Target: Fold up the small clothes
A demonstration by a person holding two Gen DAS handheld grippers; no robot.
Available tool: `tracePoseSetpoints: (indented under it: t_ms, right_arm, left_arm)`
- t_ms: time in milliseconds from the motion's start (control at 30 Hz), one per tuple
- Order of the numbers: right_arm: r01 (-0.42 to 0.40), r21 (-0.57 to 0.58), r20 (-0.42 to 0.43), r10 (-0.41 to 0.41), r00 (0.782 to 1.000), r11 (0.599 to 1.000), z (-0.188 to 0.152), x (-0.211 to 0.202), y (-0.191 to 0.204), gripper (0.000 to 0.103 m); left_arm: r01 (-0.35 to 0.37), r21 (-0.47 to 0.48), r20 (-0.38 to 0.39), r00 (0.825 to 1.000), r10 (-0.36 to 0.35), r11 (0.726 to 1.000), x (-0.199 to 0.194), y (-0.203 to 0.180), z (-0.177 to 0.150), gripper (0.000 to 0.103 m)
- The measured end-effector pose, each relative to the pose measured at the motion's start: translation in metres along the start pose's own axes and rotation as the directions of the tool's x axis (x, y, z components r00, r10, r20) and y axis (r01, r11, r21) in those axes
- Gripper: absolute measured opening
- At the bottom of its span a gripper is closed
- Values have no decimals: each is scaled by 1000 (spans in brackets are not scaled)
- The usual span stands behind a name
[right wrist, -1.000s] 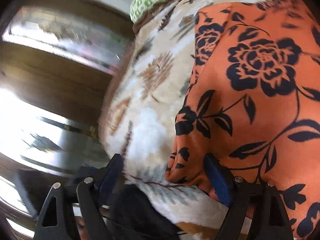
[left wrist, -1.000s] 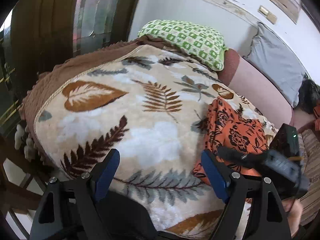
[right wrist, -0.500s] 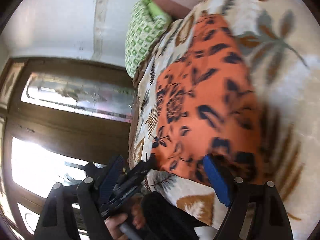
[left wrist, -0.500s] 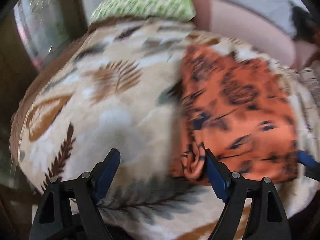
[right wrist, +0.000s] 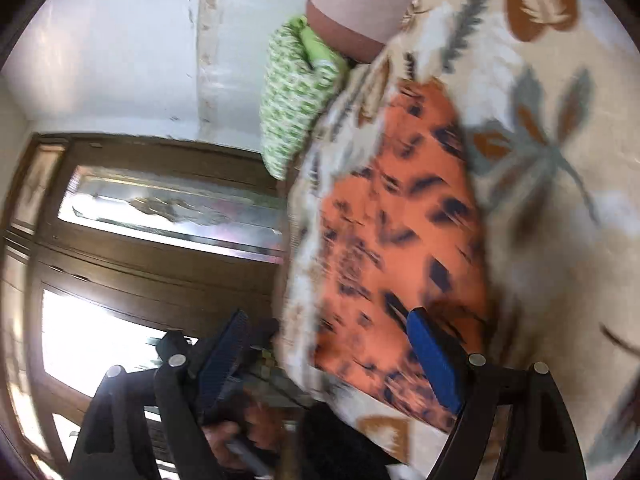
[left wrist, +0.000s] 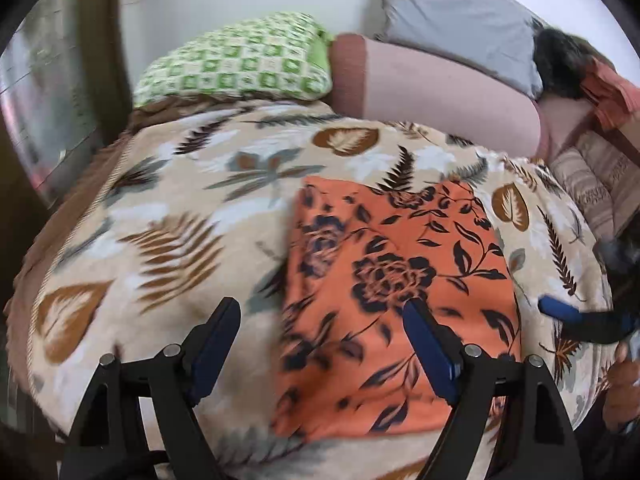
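Observation:
An orange garment with a black flower print (left wrist: 400,280) lies flat as a folded rectangle on the leaf-patterned blanket (left wrist: 168,216). My left gripper (left wrist: 320,340) hovers open above the garment's near left part, one finger over the blanket and the other over the cloth, with nothing between the pads. In the right wrist view the same garment (right wrist: 400,220) appears sideways and blurred. My right gripper (right wrist: 328,356) is open and empty near the garment's edge. One of its blue fingers (left wrist: 560,312) shows at the right of the left wrist view, beside the garment.
A green checked pillow (left wrist: 240,64), a pink bolster (left wrist: 432,92) and a grey pillow (left wrist: 460,20) line the far side. A wooden door with glass panels (right wrist: 160,208) stands past the blanket's edge. Striped fabric (left wrist: 592,184) lies at the right. A hand (right wrist: 240,432) holds the other gripper.
Both grippers swung sideways and rolled. The left one now faces the garment squarely. The right one has drawn back from close over the cloth to its edge. Both stayed open.

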State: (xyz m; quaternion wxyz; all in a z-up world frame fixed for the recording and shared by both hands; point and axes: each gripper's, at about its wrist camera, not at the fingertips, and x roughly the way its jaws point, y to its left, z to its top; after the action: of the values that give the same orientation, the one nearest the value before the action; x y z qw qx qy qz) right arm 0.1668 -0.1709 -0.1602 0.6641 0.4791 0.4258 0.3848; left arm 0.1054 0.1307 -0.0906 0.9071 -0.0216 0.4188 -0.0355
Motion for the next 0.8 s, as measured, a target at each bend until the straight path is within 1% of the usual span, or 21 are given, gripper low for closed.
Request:
tracePoseSetpoints:
  t_ms: [33,67,100,133,167,200,233,267,300,333,400,433,467,500,533,567,600,667,733,767,800]
  right_arm:
    - [-21,19,-15,22,1000,1000,5,9,-1,85]
    - [-14,47,-19,15,1000,999,10,17,-5,85]
    - [30,86,-31,-27,999,996,16,27,-15,85]
    - [102,108,-54,-96,994,989,21,36,-25,85]
    - [187,124,-71,-179,981,975,25,42,-39,83]
    - [203,191,-68,-194,979,960,27,44,-55,78]
    - [188,223,-62,-178,982,957,29,41,-56,78]
    - [201,205,-75,-190,979,958,30,41,-49,78]
    - [238,149,-80,-228,970,960,33,41,-33,80]
    - [247,113,-70,-241,968,962,35,42,-22,81]
    - [204,63,-51,-201,978,977,49,48,-7,82]
    - [204,55,-42,-202,978,977,59,51,-6,82]
    - [236,43,-29,-234,972,971,70,56,-10,82]
    - [282,42,-27,-281,959,959,79,61,-21,81]
    - [312,92,-52,-308,950,946,85,68,-40,77]
    - [293,170,-49,-288,956,941,87,67,-53,76]
    - [287,171,-45,-284,958,942,89,66,-48,76]
    - [294,97,-47,-291,956,951,90,67,-25,78]
    - [251,51,-29,-250,968,967,96,67,-9,78]
    - [254,40,-17,-254,967,966,102,70,-8,79]
    - [297,33,0,-297,955,954,110,73,-13,80]
  left_arm:
    - [3,0,-18,1000,-3,1000,10,-3,3,85]
    - [-9,4,-44,999,9,1000,25,-4,5,85]
    - [-29,15,-70,997,30,999,39,-4,6,85]
    - [-65,28,-113,991,67,998,55,-3,5,85]
    - [-116,45,-180,976,122,992,71,1,1,85]
    - [-112,20,-213,970,114,993,83,7,-3,85]
    - [-93,-23,-212,973,86,995,85,14,-4,88]
    - [-90,-34,-208,975,81,995,83,17,-3,89]
    - [-92,-28,-202,976,84,995,81,18,-2,89]
    - [-95,-8,-194,977,92,995,81,16,-3,89]
    - [-96,0,-181,979,94,995,81,16,-5,89]
    - [-92,-8,-180,980,89,996,80,16,-6,89]
    - [-82,-23,-182,980,76,996,80,19,-6,90]
    - [-76,-30,-182,981,69,997,81,20,-6,91]
    - [-68,-35,-183,981,60,997,84,21,-5,92]
    - [-64,-40,-185,981,55,997,84,23,-6,92]
    - [-63,-42,-184,982,54,997,84,24,-6,92]
    - [-66,-39,-178,982,58,997,86,25,-6,95]
    - [-64,-45,-175,983,56,997,87,27,-8,96]
    - [-61,-49,-176,983,52,997,87,28,-7,96]
    - [-60,-51,-176,983,50,997,87,28,-8,96]
